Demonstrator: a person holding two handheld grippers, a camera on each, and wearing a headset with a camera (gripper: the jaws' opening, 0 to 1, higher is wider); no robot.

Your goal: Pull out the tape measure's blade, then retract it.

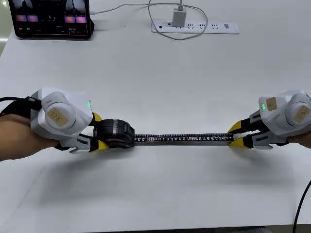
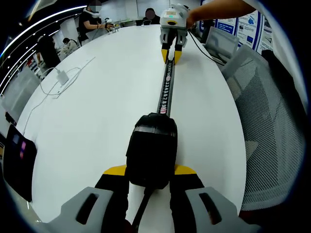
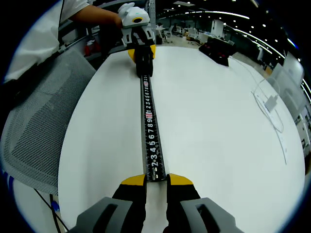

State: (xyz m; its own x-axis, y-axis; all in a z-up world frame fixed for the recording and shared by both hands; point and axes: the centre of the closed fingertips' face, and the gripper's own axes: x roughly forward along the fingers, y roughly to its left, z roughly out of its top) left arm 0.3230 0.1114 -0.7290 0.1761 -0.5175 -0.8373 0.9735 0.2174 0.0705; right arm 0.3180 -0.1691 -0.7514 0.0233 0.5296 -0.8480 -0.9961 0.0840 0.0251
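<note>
The black tape measure case (image 1: 114, 133) lies on the white table, and my left gripper (image 1: 99, 132) is shut on it; the case (image 2: 152, 149) sits between the yellow-tipped jaws in the left gripper view. Its dark numbered blade (image 1: 182, 139) runs out flat to the right. My right gripper (image 1: 237, 135) is shut on the blade's end hook. In the right gripper view the blade (image 3: 151, 141) stretches away from my right gripper (image 3: 156, 180) to the case (image 3: 144, 62) and the left gripper (image 3: 141, 52). My right gripper (image 2: 171, 57) also appears at the far end in the left gripper view.
A tablet (image 1: 52, 18) stands at the back left. A white power strip (image 1: 199, 26) with a charger and cable (image 1: 179, 17) lies at the back centre. A mesh chair (image 2: 265, 116) stands beside the table. A black cable (image 1: 301, 208) hangs at the front right edge.
</note>
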